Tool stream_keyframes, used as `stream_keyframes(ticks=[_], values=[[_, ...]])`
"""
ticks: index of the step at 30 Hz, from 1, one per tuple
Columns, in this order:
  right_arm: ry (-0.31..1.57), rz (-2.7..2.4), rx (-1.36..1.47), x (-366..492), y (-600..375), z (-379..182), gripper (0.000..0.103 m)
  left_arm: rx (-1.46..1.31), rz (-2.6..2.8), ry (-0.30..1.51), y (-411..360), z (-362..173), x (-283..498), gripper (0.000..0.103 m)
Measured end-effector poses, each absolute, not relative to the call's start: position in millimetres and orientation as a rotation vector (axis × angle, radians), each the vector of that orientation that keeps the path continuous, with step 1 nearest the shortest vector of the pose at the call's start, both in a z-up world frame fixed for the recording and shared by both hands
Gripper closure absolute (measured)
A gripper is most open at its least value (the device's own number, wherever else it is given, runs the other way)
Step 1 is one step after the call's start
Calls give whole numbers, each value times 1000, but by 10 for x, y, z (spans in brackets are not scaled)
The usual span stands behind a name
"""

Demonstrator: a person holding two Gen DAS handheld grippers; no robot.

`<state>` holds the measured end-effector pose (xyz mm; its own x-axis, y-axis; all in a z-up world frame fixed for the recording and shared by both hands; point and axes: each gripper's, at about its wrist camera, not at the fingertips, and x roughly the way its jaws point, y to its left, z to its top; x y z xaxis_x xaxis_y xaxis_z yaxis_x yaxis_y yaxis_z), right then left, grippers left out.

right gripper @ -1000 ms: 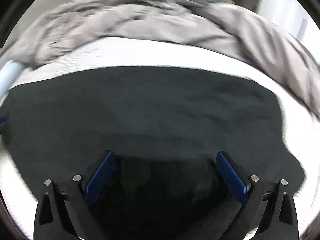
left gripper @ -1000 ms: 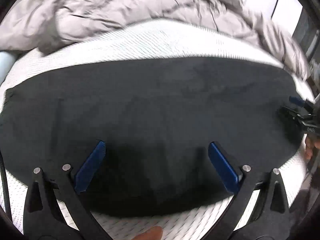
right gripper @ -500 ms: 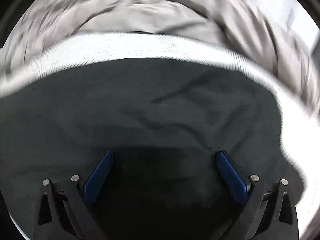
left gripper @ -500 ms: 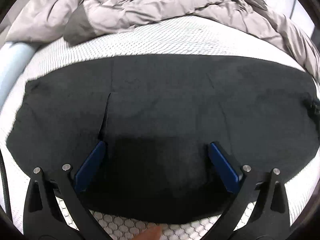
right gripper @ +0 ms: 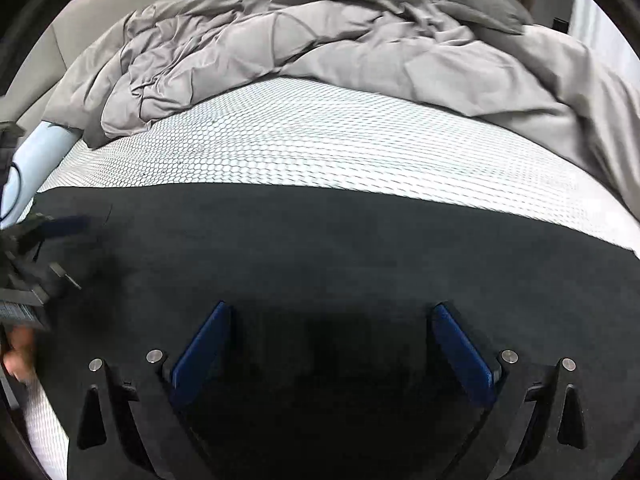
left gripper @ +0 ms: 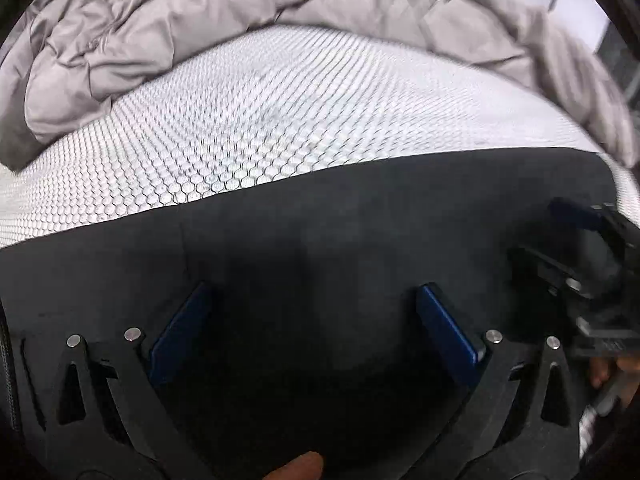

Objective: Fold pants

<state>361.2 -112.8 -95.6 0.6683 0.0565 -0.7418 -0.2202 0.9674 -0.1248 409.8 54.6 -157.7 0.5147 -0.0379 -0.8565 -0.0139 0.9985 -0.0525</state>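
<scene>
My left claw (left gripper: 312, 328) stands wide open over the pants (left gripper: 360, 240), gripping nothing; my right claw (right gripper: 330, 344) is likewise spread wide and empty above the same dark cloth. Against half a second ago, the far edge of the pants now sits nearer both claws, at twelve o'clock, with more bare mattress (right gripper: 320, 140) exposed beyond it. I judge one fold is laid, flat and without visible creases. Edges: the far hem runs straight from nine to three o'clock. The rumpled duvet (right gripper: 320, 40) lies well apart beyond the mattress strip, leaving open room there for moving.
</scene>
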Motion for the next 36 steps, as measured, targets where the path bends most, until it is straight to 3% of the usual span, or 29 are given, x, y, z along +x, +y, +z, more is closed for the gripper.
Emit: stream_keyframes(ticks=[6,13,22,23,24,25,27,36], values=[[828,31,-283,3729,-1219,-1053,0,-32,102,1002,968,-1565,4021,0],[823,-234,-151,3700,-2160,-880,0,-49,222,981,1565,-1544,3832,0],[773,5,-216,3054,-1802,-731,0,-46,191,836,1956,-1032,3273,4],[783,18,-228,3009,-1765,-767,0,-60,225,834,2128,-1027,3200,9],[799,33,-240,2964,-1735,-823,0,-82,248,837,2260,-1051,3151,32],[817,45,-255,2938,-1707,-907,0,-143,281,864,2471,-1112,3086,68],[847,40,-306,2922,-1660,-1065,0,-220,292,915,2758,-1263,3053,93],[858,31,-292,2864,-1811,-1073,1,-240,394,887,3397,-1403,2601,96]])
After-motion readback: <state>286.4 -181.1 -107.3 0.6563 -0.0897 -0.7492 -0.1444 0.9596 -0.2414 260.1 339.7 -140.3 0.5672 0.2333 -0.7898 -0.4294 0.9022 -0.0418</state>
